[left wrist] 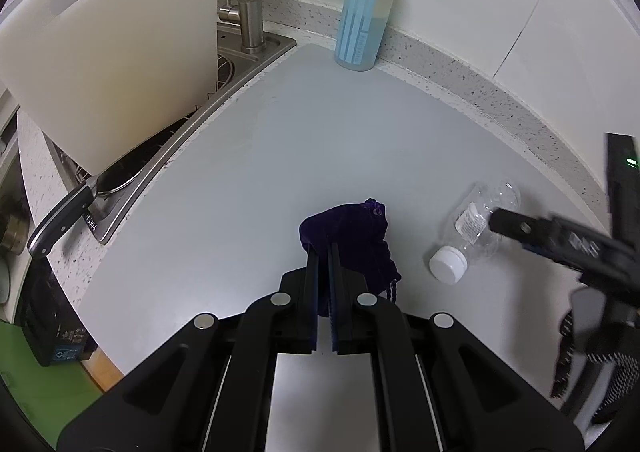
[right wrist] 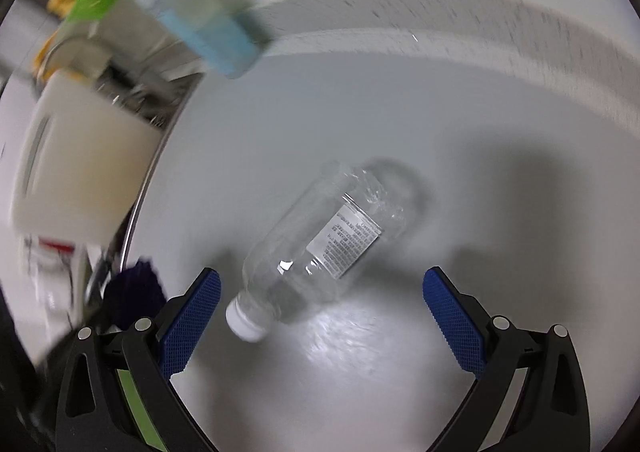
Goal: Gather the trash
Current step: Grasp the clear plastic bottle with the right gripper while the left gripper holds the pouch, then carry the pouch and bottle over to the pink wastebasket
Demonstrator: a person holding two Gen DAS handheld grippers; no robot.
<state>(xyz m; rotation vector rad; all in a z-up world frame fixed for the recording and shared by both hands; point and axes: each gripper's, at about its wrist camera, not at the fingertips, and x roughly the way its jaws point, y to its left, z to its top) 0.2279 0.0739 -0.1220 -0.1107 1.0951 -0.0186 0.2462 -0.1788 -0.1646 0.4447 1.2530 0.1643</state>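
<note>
A clear plastic bottle (right wrist: 320,240) with a white cap and a small label lies on its side on the grey counter mat (right wrist: 320,111). My right gripper (right wrist: 322,276) hovers over it, open wide, blue pads on either side of the bottle's neck end and not touching it. The left wrist view shows the same bottle (left wrist: 468,236) at the right, with a finger (left wrist: 516,226) of the right gripper reaching across it. My left gripper (left wrist: 323,246) is shut on a dark purple drawstring pouch (left wrist: 352,232), whose fabric bunches around the fingertips.
A white cutting board (left wrist: 112,51) leans in the sink rack at the left, with a black-handled knife (left wrist: 60,221) below it. A faucet (left wrist: 250,11) and a blue-capped container (left wrist: 362,11) stand at the back. The speckled counter edge (left wrist: 500,91) runs along the wall.
</note>
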